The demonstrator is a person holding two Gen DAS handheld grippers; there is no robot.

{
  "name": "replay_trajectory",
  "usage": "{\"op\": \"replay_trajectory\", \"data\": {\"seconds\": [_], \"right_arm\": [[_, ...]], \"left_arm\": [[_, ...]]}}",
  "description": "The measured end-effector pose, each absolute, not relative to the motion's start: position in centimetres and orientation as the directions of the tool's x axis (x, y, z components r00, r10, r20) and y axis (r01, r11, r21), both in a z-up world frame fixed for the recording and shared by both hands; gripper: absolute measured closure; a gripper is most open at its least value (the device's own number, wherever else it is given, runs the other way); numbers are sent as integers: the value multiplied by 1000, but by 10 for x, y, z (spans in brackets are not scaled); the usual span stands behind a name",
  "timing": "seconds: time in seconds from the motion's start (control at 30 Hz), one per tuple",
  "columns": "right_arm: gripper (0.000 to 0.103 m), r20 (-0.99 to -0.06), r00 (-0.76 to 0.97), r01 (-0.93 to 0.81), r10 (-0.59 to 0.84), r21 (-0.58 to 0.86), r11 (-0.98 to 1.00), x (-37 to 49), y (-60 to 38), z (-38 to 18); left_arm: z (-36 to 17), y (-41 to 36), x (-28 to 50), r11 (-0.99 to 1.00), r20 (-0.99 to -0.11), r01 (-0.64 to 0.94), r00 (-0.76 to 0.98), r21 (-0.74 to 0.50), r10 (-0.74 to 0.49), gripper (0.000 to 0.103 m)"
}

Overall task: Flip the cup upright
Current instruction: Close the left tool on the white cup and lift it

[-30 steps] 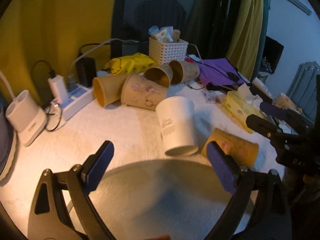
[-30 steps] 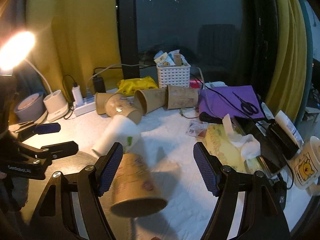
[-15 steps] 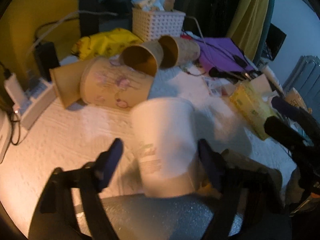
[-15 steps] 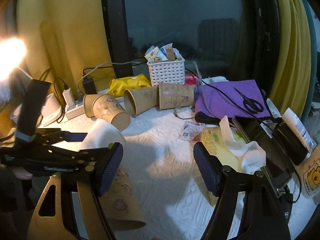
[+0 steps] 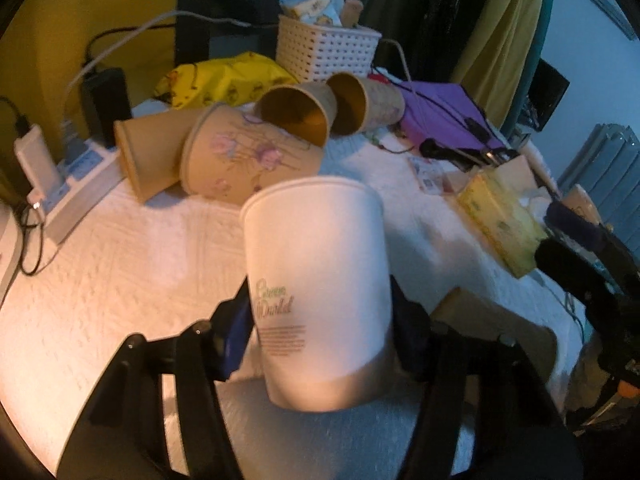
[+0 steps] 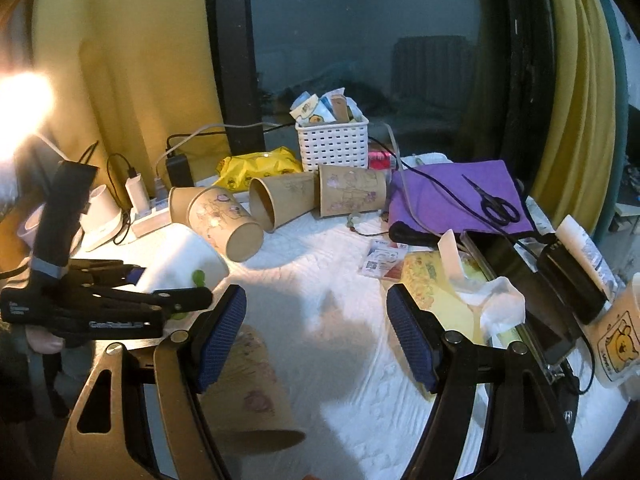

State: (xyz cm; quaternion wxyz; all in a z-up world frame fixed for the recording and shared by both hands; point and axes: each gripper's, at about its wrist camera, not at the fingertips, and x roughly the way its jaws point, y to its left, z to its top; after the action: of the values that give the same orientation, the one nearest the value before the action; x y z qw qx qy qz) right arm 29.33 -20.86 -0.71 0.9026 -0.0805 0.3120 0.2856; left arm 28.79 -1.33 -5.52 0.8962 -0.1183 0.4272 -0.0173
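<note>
A white paper cup [image 5: 320, 284] with green lettering sits between the blue pads of my left gripper [image 5: 322, 332], which is shut on its lower part. The cup points away from the camera, rim at the far end. It also shows in the right wrist view [image 6: 180, 260], lying tilted on the white cloth. My right gripper [image 6: 316, 340] is open and empty above the cloth. A brown paper cup [image 6: 244, 396] lies on its side under its left finger.
Several brown paper cups [image 5: 248, 160] lie on their sides at the back. Behind them are a white basket [image 5: 326, 52], a yellow bag [image 5: 224, 80] and a power strip [image 5: 68, 188]. A tissue box [image 6: 448, 292], purple cloth [image 6: 452, 200] and scissors [image 6: 492, 204] lie at the right.
My left gripper moved forward over the white cup and closed on it, tipping it up. My right gripper shifted right and back a little, staying open.
</note>
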Motion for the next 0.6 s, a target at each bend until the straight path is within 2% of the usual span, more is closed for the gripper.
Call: {"op": "replay_trajectory", "data": {"seconds": [0.6], "right_arm": [[28,-581,661,-589,476,-9,808,200,-184,20]], "left_arm": [[-25,-2,162,971,-663,0,731,-239,-163,42]]}}
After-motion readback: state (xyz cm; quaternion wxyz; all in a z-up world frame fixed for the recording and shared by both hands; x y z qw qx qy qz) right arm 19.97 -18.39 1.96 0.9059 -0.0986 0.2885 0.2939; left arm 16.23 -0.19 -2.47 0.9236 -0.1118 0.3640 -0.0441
